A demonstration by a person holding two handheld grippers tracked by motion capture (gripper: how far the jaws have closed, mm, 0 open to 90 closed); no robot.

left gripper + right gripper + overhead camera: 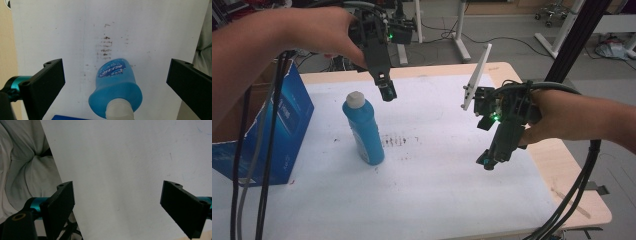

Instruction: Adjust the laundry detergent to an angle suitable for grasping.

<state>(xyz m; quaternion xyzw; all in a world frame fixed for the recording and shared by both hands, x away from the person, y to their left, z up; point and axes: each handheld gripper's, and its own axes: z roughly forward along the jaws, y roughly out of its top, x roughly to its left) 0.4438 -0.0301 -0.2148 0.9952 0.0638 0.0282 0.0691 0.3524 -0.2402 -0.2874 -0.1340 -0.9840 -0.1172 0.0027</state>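
1. A blue plastic bottle (363, 131) with a white cap stands upright on the white sheet (437, 200) that covers the wooden table (579, 200), a little left of the middle.
2. The left gripper (387, 91) hangs in the air above and just to the right of the bottle's cap, pointing down, held by the person's left hand (319, 32).
3. In the left gripper view its two black jaws stand wide apart with nothing between the pads; the bottle (116, 88) sits below them, seen from over its white cap, with the label facing up the picture.
4. Dark smudges (106, 47) mark the sheet just beyond the bottle; in the high view they lie to the bottle's right.
5. The right gripper (488, 162) hovers well to the right of the bottle, tilted down towards the sheet, gripped by the right hand (544, 117).
6. In the right gripper view its jaws are also spread wide and empty, over bare white sheet.
7. A blue cardboard box (282, 130) stands at the table's left edge, near the bottle but not touching it.
8. Black cables (572, 195) trail from both grippers towards the near edge.
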